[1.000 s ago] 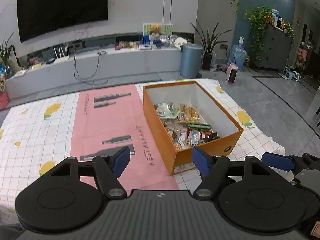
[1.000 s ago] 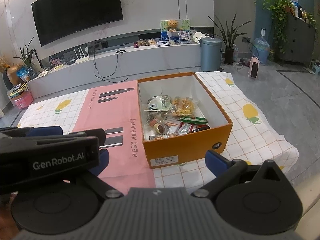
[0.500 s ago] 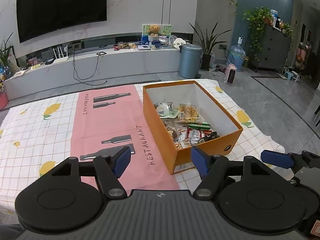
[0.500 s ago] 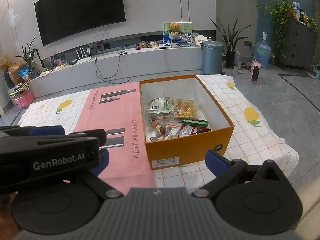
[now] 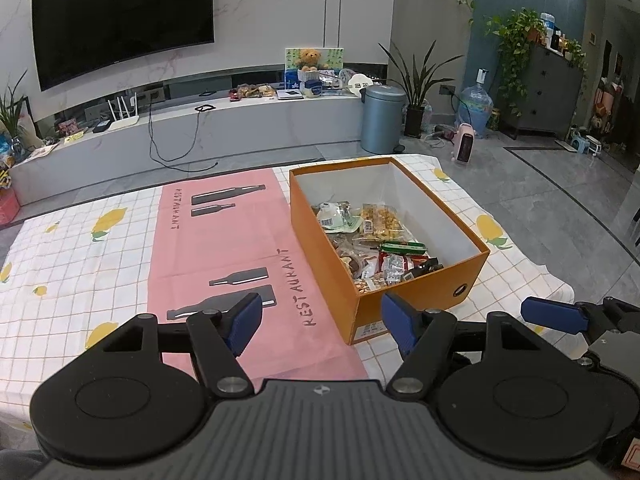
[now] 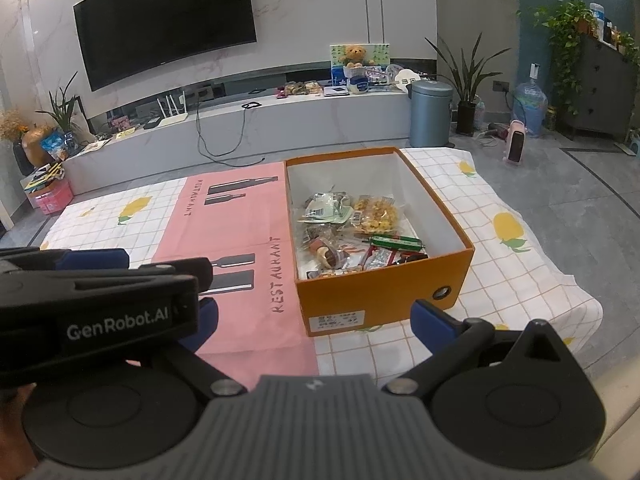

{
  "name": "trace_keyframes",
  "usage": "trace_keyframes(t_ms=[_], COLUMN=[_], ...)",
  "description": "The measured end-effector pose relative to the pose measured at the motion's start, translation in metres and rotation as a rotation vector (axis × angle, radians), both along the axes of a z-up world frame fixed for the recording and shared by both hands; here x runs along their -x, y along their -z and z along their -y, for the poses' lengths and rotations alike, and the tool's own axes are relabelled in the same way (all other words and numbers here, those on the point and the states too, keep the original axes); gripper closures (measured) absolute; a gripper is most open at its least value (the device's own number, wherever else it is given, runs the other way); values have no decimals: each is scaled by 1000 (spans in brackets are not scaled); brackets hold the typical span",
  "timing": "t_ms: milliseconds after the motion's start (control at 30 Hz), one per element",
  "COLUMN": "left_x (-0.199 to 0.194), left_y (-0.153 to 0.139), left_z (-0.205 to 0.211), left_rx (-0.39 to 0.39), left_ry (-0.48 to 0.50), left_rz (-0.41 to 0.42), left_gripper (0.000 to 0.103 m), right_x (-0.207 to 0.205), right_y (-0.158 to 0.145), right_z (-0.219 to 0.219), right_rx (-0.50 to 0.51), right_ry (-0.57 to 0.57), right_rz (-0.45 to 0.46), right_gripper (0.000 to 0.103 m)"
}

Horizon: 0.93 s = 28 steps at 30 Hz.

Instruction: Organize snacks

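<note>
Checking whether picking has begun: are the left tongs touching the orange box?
Apart. In the left wrist view the open left tongs sit short of the orange box, with tablecloth visible between pads and box.

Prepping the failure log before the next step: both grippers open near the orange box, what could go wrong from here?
1. The snack packets lie heaped and overlapping in the orange box; a pinch may lift two or slip off.
2. The left gripper and right gripper sit close side by side; reaching in together risks a collision.
3. The box's tall walls could catch a finger and shove the box across the tablecloth.
</note>
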State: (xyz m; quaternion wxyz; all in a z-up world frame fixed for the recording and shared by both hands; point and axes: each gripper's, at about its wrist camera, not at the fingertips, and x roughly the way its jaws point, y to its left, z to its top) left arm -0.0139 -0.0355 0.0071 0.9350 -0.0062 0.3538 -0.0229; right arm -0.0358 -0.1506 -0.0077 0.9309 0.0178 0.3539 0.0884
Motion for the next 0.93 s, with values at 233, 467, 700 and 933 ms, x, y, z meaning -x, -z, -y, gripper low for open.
trace_keyframes(t_ms=[233, 467, 700, 933], left_x=[5, 9, 14, 19], left_y=[-1, -3, -6, -9], left_z=[0, 1, 1, 1], left_rx=[-1, 1, 7, 6], left_ry=[-2, -4, -8, -12], left_rz=[6, 12, 18, 24], left_gripper=[23, 23, 23, 23], right_x=[4, 9, 13, 17], right_y=[0, -1, -1, -3], right_z=[0, 2, 1, -1], right_rx=[-9, -15, -18, -16], right_ry=[-6, -9, -7, -13], right_rz=[9, 17, 22, 31], right_gripper=[4, 4, 4, 4])
